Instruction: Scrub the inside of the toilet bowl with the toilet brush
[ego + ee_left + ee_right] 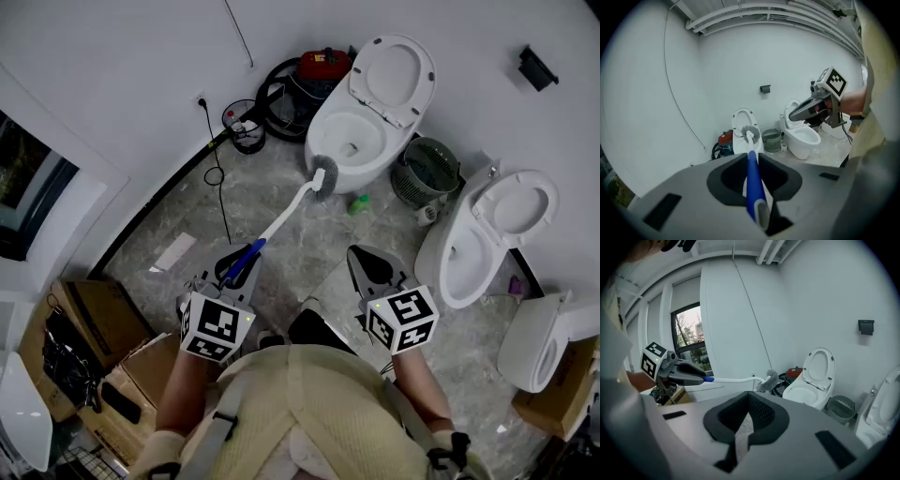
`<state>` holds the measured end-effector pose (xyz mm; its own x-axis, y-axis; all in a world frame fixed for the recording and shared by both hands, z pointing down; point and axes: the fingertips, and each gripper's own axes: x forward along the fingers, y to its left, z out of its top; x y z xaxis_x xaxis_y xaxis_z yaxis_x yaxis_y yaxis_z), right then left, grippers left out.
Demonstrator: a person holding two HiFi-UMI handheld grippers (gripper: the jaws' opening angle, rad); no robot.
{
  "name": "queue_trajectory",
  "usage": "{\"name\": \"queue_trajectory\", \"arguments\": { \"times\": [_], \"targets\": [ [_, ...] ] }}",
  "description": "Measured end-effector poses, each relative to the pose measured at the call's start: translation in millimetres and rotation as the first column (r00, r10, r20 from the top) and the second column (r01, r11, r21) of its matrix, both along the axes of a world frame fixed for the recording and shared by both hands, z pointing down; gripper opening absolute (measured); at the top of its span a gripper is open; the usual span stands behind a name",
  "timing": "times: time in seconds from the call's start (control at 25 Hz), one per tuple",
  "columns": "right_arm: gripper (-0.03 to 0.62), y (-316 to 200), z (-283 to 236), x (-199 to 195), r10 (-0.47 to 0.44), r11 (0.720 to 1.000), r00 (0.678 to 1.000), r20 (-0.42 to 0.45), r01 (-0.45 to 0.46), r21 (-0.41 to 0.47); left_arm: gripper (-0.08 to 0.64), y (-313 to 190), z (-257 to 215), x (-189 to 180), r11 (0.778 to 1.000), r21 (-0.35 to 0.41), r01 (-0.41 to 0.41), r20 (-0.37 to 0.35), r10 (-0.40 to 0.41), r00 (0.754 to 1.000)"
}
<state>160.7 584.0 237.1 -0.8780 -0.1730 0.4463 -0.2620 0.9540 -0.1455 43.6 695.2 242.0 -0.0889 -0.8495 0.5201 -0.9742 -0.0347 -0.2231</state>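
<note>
L tongs (240, 262) are clamping shut on the blue grip of the toilet brush (287, 212), w/ the white shaft pointing far & slightly right over the floor (253, 192). The grey bristle head (324, 176) is hanging in the air by the near-left outside of the toilet bowl (349, 141), not inside it. The right gripper view is showing a gap btwn head & bowl. The seat lid (394, 75) is standing up against the far wall. R tongs (367, 264) are sitting closed w/ nothing btwn them, right of the brush grip & apart from it. A green bottle (358, 203) is lying on the floor btwn bowl & R tongs. A grey bin (427, 171) is standing just right of the bowl, w/ a 2nd toilet (487, 234) right of that. A red vacuum (323, 64) is sitting far left of the bowl.
</note>
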Motion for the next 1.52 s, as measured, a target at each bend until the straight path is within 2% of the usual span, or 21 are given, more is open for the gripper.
{"name": "queue_trajectory", "arguments": {
  "times": [0.4, 0.6, 0.76, 1.0, 1.24, 1.52],
  "targets": [
    [0.015, -54, 17, 7, -0.047, 0.998, 0.998, -0.048, 0.045, -0.041, 0.078, -71, 9, 17, 0.999, -0.036, -0.028, 0.021, 0.029, 0.999],
    [0.015, -69, 22, 3, -0.054, 0.995, 0.997, -0.047, 0.049, -0.092, 0.078, -94, 14, 16, 0.998, -0.057, -0.041, 0.028, 0.042, 0.999],
    [0.015, -83, 27, 1, -0.044, 0.994, 0.998, -0.054, 0.038, -0.098, 0.078, -113, 17, 9, 0.996, -0.073, -0.052, 0.044, 0.055, 0.998],
    [0.015, -109, 41, -14, 0.004, 0.992, 0.997, -0.078, -0.014, -0.124, 0.078, -145, 39, -20, 0.987, -0.124, -0.102, 0.034, 0.107, 0.994],
    [0.015, -164, 56, -44, 0.089, 0.980, 0.991, -0.103, -0.106, -0.171, 0.078, -214, 61, -54, 0.963, -0.152, -0.221, 0.056, 0.232, 0.971],
    [0.015, -242, 66, -112, 0.192, 0.950, 0.975, -0.115, -0.214, -0.226, 0.078, -297, 73, -125, 0.931, -0.181, -0.317, 0.037, 0.329, 0.944]
  ]
}}
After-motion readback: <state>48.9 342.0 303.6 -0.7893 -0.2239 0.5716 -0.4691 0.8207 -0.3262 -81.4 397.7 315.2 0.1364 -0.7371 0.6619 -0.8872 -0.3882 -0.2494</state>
